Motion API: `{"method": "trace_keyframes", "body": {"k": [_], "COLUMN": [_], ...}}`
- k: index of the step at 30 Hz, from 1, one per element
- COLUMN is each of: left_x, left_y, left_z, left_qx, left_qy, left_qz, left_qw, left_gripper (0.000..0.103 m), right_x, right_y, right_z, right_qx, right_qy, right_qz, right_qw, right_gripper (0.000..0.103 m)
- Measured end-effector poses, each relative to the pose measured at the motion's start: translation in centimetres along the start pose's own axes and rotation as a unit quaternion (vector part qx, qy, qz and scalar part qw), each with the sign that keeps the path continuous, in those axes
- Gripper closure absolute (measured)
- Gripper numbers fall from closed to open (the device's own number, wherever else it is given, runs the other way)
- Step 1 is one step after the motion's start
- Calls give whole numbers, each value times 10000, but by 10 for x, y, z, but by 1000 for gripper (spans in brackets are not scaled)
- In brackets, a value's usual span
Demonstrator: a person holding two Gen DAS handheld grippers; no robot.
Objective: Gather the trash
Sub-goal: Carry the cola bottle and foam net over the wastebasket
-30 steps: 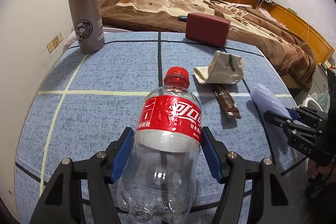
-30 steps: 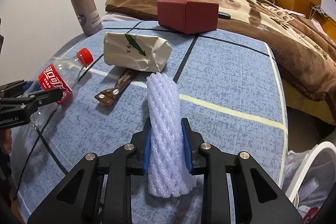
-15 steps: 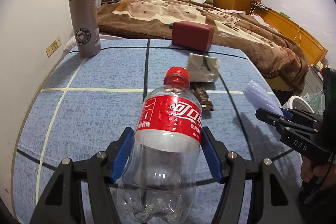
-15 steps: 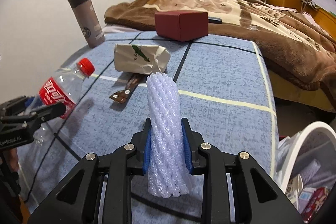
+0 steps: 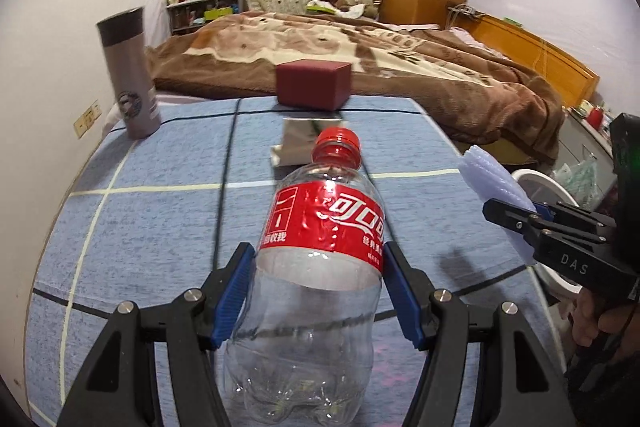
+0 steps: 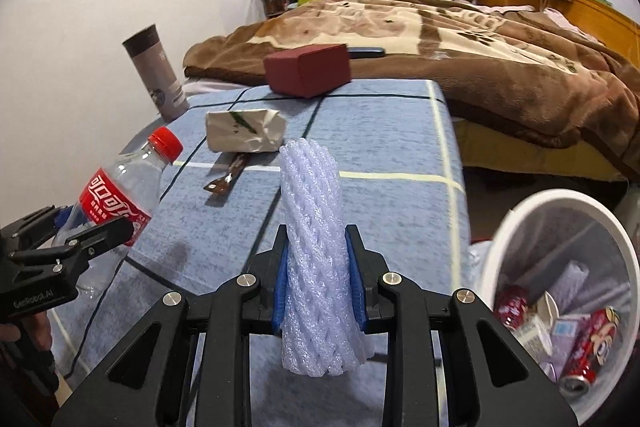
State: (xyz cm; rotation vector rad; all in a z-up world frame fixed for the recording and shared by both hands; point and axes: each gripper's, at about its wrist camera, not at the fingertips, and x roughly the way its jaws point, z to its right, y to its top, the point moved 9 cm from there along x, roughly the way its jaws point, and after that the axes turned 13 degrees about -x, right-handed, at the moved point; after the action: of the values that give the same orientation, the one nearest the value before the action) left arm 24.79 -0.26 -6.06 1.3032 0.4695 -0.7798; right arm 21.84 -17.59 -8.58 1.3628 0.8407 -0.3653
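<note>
Carry step: left claw [image 5: 320,291] clenched on clear red-label plastic bottle [image 5: 316,267]; right claw [image 6: 318,283] gripping white foam net sleeve [image 6: 314,251]. Next: swing toward white round bin [image 6: 520,223] at 4 o'clock, release.

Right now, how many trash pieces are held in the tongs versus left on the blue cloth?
Held: 2, clear plastic cola bottle, white foam net sleeve.
On cloth: 2, crumpled cream paper bag, brown snack wrapper.
Total: 4
</note>
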Motion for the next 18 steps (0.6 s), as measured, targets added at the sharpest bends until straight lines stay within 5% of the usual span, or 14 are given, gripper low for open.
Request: {"method": "trace_keyframes", "body": {"k": [18], "left_x": [-3], "left_y": [-21], "left_z": [115], "left_qx": [655], "left_qy": [-716], "left_qz": [-118], "left_qw": [9952], "left_gripper": [36], "right_x": [-51], "right_y": [-40], "right_z": [71], "right_qx": [635], "right_qy": [-701], "right_qz": [143], "right_qw": [9954], "right_gripper": [76]}}
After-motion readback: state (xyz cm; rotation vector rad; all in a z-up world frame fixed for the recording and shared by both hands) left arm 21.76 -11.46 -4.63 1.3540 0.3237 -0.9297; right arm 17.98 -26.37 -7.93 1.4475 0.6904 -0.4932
